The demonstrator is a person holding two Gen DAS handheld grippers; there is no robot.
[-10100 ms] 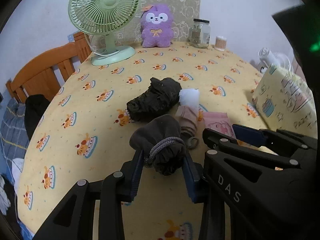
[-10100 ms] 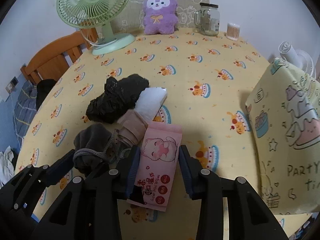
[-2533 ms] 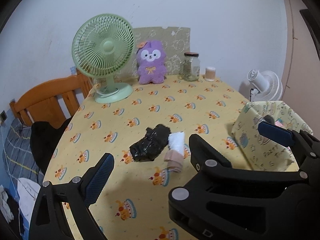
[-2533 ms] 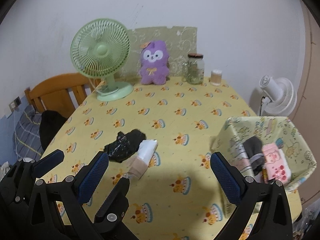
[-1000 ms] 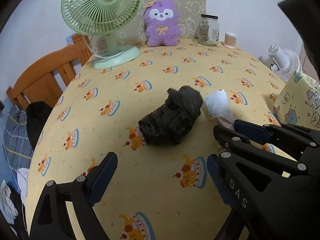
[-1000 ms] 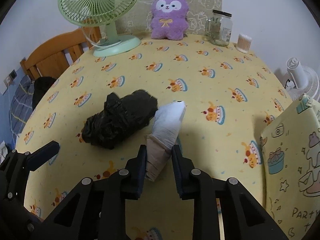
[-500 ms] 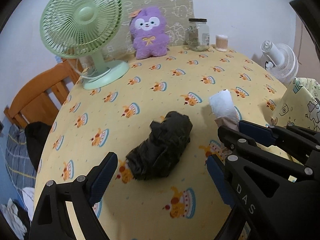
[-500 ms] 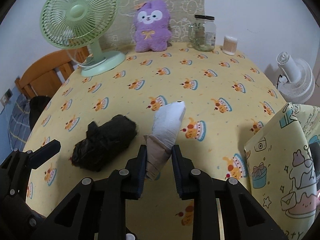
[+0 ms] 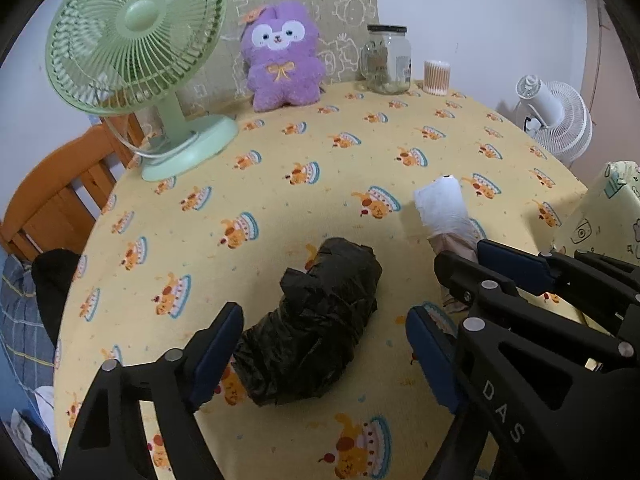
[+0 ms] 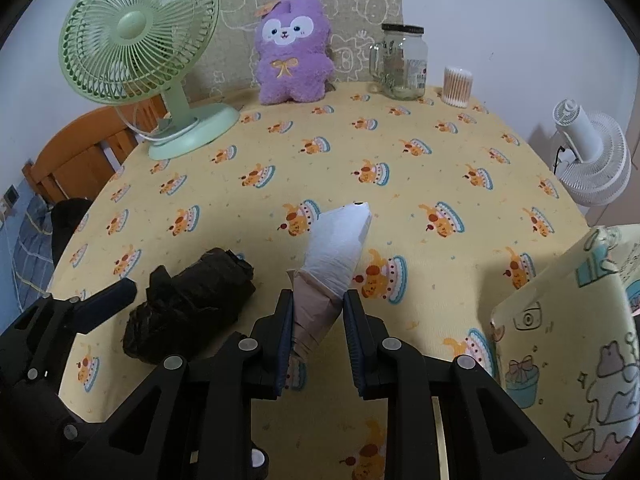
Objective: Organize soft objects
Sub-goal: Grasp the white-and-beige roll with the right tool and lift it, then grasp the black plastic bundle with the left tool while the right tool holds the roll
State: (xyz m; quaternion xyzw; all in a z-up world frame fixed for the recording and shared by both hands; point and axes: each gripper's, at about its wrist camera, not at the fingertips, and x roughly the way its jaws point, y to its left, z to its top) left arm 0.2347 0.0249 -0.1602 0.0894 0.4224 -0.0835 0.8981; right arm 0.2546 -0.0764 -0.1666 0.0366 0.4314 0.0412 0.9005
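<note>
The black crumpled bundle (image 9: 310, 330), which looks like a scrunched plastic bag, lies on the yellow tablecloth (image 9: 280, 184) between the blue pads of my left gripper (image 9: 326, 354). My jaws there are closing around it, but neither pad presses on it yet; the left pad stands just beside its near end and the right pad is still apart from it.

In my right gripper (image 10: 318, 330) I grip a roll of beige and white cloth (image 10: 334, 264), its beige end clamped between the pads and its white end pointing away from me, tilted above the cloth-covered table. In the right wrist view the black bundle (image 10: 188, 306) sits just left of this roll.

At my right stands the yellow storage bag (image 10: 560, 340) printed with cakes and gifts, its near wall upright at the table's edge.

Along the far edge of the table stand a green desk fan (image 9: 136, 40), a purple plush toy (image 9: 282, 56), a glass jar (image 9: 388, 60) and a small tub of cotton swabs (image 9: 436, 77). A wooden chair (image 9: 60, 196) is at the left, and a white fan (image 9: 554, 120) beyond the table at the right.
</note>
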